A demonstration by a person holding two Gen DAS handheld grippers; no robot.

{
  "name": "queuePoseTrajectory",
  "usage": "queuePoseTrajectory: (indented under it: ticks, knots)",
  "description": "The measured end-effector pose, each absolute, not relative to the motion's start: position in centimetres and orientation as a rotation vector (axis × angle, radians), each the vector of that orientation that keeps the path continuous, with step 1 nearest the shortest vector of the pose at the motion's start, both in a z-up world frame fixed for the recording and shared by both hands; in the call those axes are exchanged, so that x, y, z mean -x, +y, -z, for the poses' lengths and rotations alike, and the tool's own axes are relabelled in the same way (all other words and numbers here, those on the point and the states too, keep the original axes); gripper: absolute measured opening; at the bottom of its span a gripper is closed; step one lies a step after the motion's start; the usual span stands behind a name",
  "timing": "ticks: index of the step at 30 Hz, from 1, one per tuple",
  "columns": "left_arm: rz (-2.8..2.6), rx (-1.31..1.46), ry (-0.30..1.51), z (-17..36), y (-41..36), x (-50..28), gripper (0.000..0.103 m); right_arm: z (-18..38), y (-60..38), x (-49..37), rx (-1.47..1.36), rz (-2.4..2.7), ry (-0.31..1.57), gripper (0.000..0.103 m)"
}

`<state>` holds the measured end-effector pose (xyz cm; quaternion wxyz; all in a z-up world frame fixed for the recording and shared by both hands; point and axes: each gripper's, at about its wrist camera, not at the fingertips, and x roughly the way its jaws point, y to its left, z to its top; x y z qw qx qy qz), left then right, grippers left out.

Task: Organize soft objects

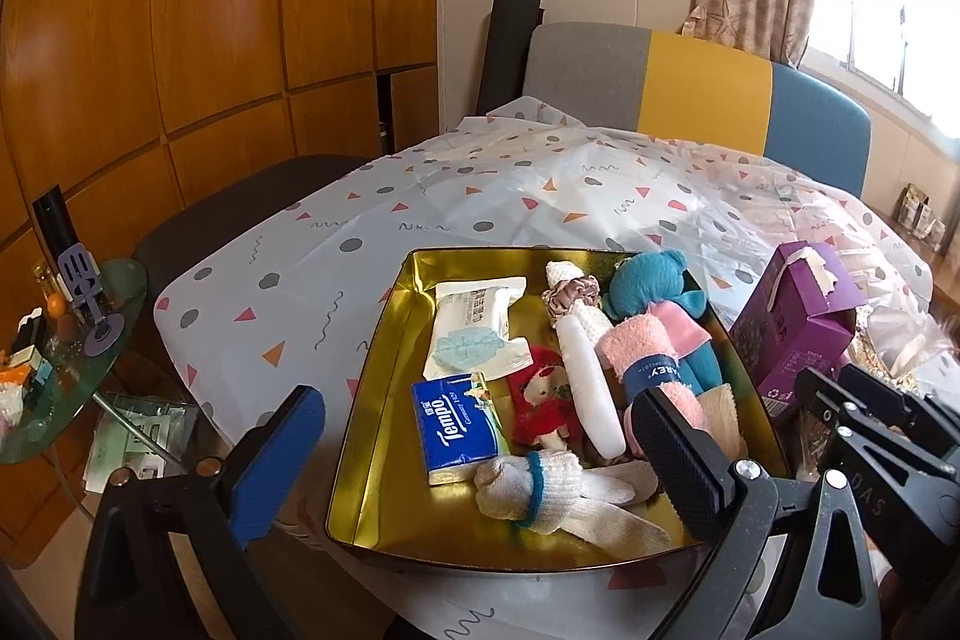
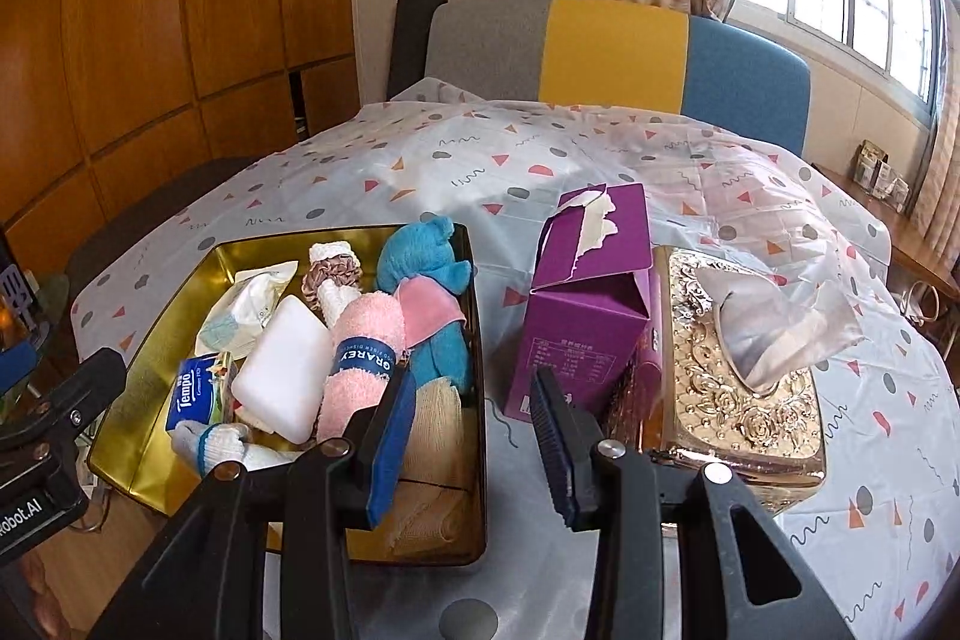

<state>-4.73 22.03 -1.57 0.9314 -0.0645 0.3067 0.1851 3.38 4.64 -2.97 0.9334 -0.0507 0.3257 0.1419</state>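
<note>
Both hands hover at the near end of the gold tray [image 1: 384, 340], where every soft thing already lies. The left hand-held gripper [image 1: 474, 466] is spread wide and empty, astride the tray's near end with the knotted white sock [image 1: 528, 478] just ahead of it. The right hand-held gripper [image 2: 474, 442] is partly parted, holding nothing, at the tray's right wall. The pink rolled towel [image 2: 360, 358] runs lengthwise down the tray, nearest the right hand. Only the right view shows the ornate gold tissue box [image 2: 738, 370] beyond the purple carton [image 2: 588, 304].
</note>
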Motion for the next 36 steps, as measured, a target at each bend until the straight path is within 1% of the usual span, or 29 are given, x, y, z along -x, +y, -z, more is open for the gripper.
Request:
queuePoseTrajectory:
  ticks: [36]
  knots:
    - [-0.397, 0.119, 0.634, 1.8, 21.84, 4.9, 0.103, 3.53, 4.48, -3.54, 0.088, -0.291, 0.69, 0.039]
